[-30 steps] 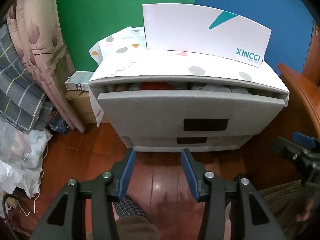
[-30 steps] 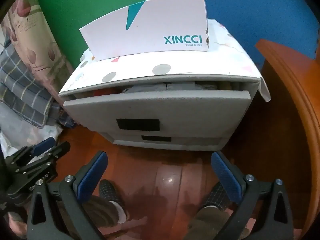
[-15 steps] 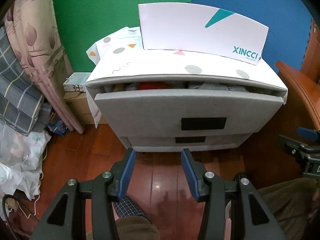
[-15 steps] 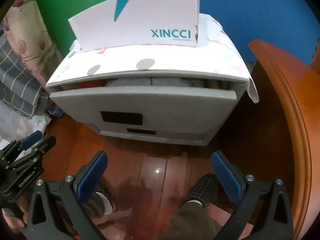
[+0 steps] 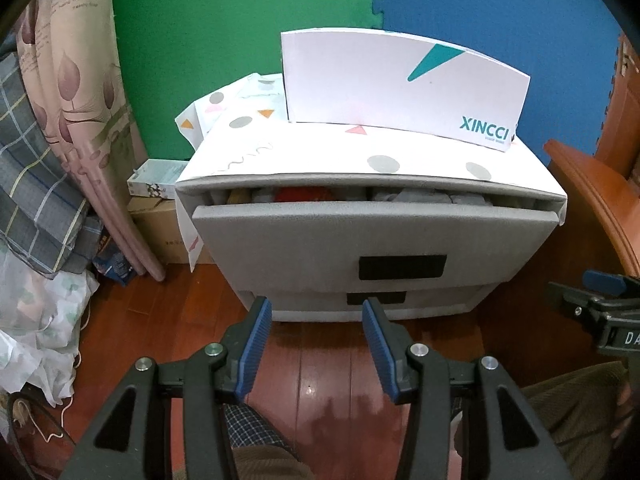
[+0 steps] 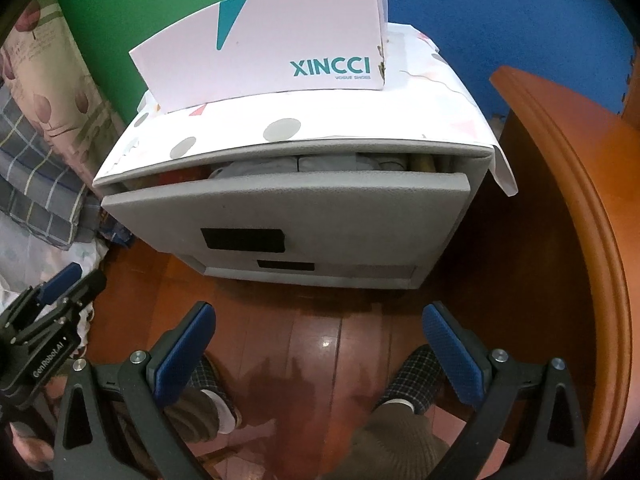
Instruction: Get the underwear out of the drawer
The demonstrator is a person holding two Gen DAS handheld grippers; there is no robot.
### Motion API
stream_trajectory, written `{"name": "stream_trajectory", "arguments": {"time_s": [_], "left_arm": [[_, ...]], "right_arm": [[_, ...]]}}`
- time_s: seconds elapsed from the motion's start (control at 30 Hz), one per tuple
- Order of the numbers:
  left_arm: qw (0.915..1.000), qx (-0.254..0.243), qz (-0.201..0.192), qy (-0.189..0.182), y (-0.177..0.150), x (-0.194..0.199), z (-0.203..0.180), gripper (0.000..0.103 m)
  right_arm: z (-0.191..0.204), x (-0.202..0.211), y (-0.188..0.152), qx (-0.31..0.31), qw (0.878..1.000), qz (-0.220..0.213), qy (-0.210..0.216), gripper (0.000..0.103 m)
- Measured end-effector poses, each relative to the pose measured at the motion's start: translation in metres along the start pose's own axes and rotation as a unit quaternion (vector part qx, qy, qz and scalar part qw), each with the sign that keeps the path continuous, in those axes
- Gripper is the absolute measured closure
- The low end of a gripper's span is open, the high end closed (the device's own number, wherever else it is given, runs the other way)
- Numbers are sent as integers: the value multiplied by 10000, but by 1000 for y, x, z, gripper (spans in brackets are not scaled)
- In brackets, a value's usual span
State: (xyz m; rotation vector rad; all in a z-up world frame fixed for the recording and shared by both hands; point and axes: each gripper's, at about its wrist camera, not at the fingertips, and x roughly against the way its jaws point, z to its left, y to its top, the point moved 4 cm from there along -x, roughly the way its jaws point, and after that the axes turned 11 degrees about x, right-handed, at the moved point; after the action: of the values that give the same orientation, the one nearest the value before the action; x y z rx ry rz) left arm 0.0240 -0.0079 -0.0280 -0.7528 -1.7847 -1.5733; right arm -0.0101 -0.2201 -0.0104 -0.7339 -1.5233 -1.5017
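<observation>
Two tools hang over the wooden floor (image 5: 312, 376) in front of a small grey drawer unit (image 5: 372, 248), and neither is touching it. That drawer unit is the landmark, so everything below is placed relative to it.

Its top drawer (image 6: 288, 208) is pulled out a little, leaving a gap along the top edge. Folded clothes (image 5: 432, 197) show in that gap: something red (image 5: 300, 194) toward the left side and grey fabric to the right of it. So the underwear sits inside that top drawer, though I can't tell which piece is which from here. Below it is a lower drawer (image 5: 376, 300), closed.

On top of the unit lies a white patterned sheet with dots and triangles (image 5: 360, 156), and a white XINCCI box (image 6: 272, 52) stands on that. Behind the unit there's green (image 5: 224, 40) and blue foam wall padding (image 5: 500, 12). Left of the unit are a cardboard box (image 5: 160, 228) with a small carton on it, a pink flowered curtain (image 5: 80, 100) and a checked blanket (image 5: 28, 172). Right of the unit is curved orange-brown wooden furniture (image 6: 572, 200).

The left tool (image 5: 316, 344) is below the unit's front, jaws partly apart with nothing between them. The right tool (image 6: 320, 344) is also in front of the unit, jaws spread wide and empty. Under both you can see the person's checked slippers (image 6: 416, 376) and brown trousers (image 6: 400, 440).
</observation>
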Motion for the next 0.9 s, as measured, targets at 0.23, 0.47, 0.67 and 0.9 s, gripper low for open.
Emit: {"name": "stream_trajectory", "arguments": {"time_s": [0.23, 0.47, 0.67, 0.9], "left_arm": [[10000, 25, 83, 18, -1, -2, 1, 55], [9999, 26, 114, 121, -2, -3, 4, 55], [9997, 97, 167, 173, -1, -4, 7, 55], [9994, 112, 232, 212, -1, -7, 9, 55]], "right_arm": [[4, -1, 0, 94, 9999, 15, -36, 1], [2, 0, 0, 73, 9999, -38, -75, 1], [1, 1, 0, 66, 9999, -25, -86, 1], [-1, 1, 0, 19, 10000, -31, -57, 1]]}}
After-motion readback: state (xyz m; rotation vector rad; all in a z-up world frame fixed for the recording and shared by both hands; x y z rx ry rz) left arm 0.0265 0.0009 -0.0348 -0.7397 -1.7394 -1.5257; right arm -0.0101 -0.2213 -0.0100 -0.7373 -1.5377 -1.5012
